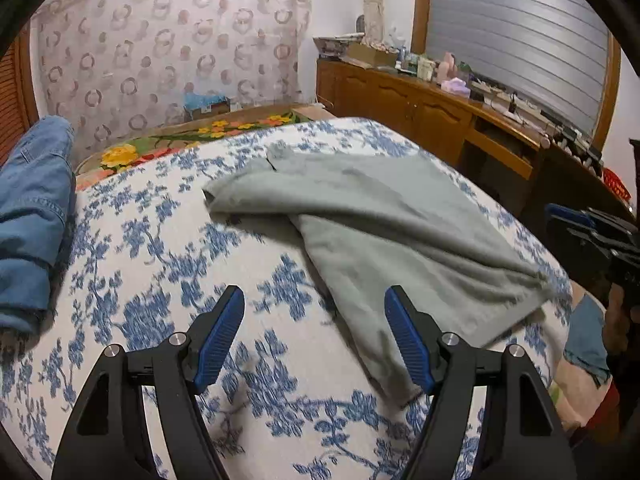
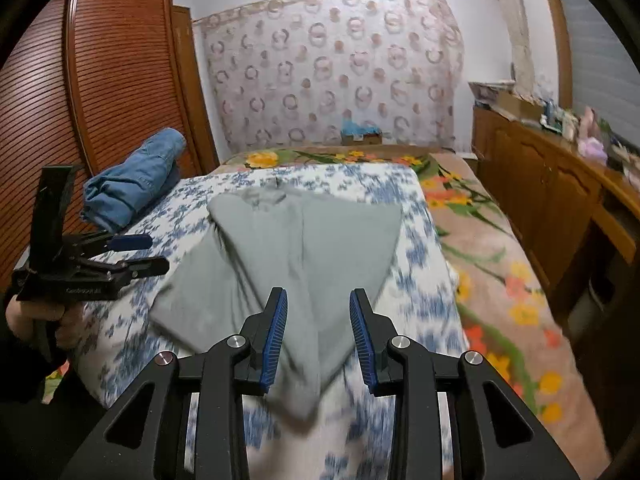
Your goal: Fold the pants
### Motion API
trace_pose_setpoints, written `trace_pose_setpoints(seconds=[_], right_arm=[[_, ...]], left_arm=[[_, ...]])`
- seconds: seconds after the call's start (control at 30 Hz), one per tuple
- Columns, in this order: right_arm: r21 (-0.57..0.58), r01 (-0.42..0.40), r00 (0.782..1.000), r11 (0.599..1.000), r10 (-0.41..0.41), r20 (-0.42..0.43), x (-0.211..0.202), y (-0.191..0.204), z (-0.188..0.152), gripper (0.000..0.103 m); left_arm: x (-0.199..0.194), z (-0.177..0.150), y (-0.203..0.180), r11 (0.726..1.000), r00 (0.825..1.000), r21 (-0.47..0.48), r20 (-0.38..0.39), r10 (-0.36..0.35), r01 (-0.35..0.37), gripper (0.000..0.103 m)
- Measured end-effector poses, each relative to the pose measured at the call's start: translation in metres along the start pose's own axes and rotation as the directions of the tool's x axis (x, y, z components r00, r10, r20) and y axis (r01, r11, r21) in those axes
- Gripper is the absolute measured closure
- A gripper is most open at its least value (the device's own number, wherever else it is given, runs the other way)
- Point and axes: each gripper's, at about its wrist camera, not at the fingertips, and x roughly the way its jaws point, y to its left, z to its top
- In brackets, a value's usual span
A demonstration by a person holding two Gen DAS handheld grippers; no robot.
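Pants: grey pants (image 2: 288,240) are lying on the bed (image 2: 416,280), on its blue-flowered cover, with one part laid slantwise over the rest; a fold is judged to be partly made.
Near corner: a cloth corner (image 2: 298,396) is lying below and between the right fingers, untouched by the pads; judged to be just set down.
Right gripper (image 2: 319,340): fingers are being held partly open, with nothing gripped.
Left gripper (image 1: 314,336): fingers are being held wide apart and empty, over the cover just beside the grey cloth edge; judged to be waiting for the next grasp.
Hand (image 2: 40,316): the left tool is being held at the bed's left side.
Denim bundle (image 2: 132,176): blue cloth is lying apart at the far left, clear of the work.
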Motion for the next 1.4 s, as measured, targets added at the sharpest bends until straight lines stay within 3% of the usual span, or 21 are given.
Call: trace_pose_setpoints(seconds=[0.27,0.47,0.73,0.8,1.07,1.17,1.4], right_arm=[[-0.056,-0.054,0.998,0.997,0.053,-0.028,0.048,0.006,0.039,0.07],[-0.098,-0.088,0.992,0.991,0.079,-0.097,0.091,0.005,0.061,0.07],[-0.062,-0.147,0.965,0.987,0.129,-0.23,0.153,-0.002,0.083,0.07],[-0.058,-0.159,0.956,0.986,0.139,-0.257,0.166,-0.002,0.086,0.078],[-0.051,-0.16,0.941,0.986,0.136,-0.309,0.205,0.005,0.096,0.082],[-0.048,-0.17,0.936,0.984,0.146,-0.321,0.213,0.007,0.094,0.095],[-0.048,-0.128,0.975,0.991,0.117,-0.19,0.185,-0.002,0.105,0.099]], left_arm=[[0.009,0.014,0.004,1.0,1.0,-0.005,0.005,0.001,-0.001,0.029],[0.016,0.015,0.011,1.0,1.0,-0.025,-0.003,0.004,-0.004,0.029],[0.015,0.016,0.022,0.999,1.0,-0.045,0.0,0.01,-0.01,0.029],[0.015,0.015,0.024,0.999,1.0,-0.048,-0.003,0.011,-0.011,0.029],[0.016,0.013,0.026,0.999,1.0,-0.045,-0.01,0.01,-0.011,0.029],[0.017,0.011,0.025,0.999,1.0,-0.043,-0.019,0.012,-0.012,0.029],[0.018,0.01,0.025,0.999,1.0,-0.044,-0.024,0.011,-0.012,0.029]])
